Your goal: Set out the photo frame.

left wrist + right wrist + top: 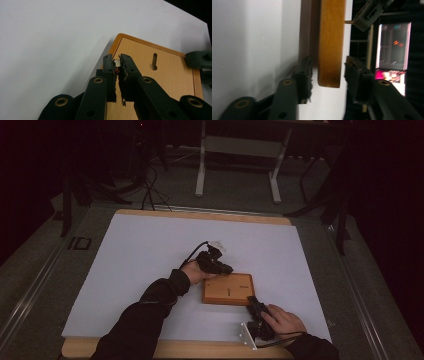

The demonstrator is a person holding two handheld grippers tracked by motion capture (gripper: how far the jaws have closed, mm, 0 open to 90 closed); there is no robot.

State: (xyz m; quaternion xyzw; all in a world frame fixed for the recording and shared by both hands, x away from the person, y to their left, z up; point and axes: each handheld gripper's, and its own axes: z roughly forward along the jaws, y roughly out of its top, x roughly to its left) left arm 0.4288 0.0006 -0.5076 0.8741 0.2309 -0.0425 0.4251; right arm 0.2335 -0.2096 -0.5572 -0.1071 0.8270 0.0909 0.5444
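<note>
Smooth rectangular wooden board (228, 289) with round-ended slot, flat on white sheet (150, 250).

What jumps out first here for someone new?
The wooden board near the middle of the white table top, with a slot cut in its face. The left gripper pinches a small pale piece over the board's corner, while the right gripper straddles the board's edge, jaws apart.

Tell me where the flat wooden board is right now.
In the high view, the flat wooden board lies on the white table, right of centre, between the left gripper and right gripper.
</note>
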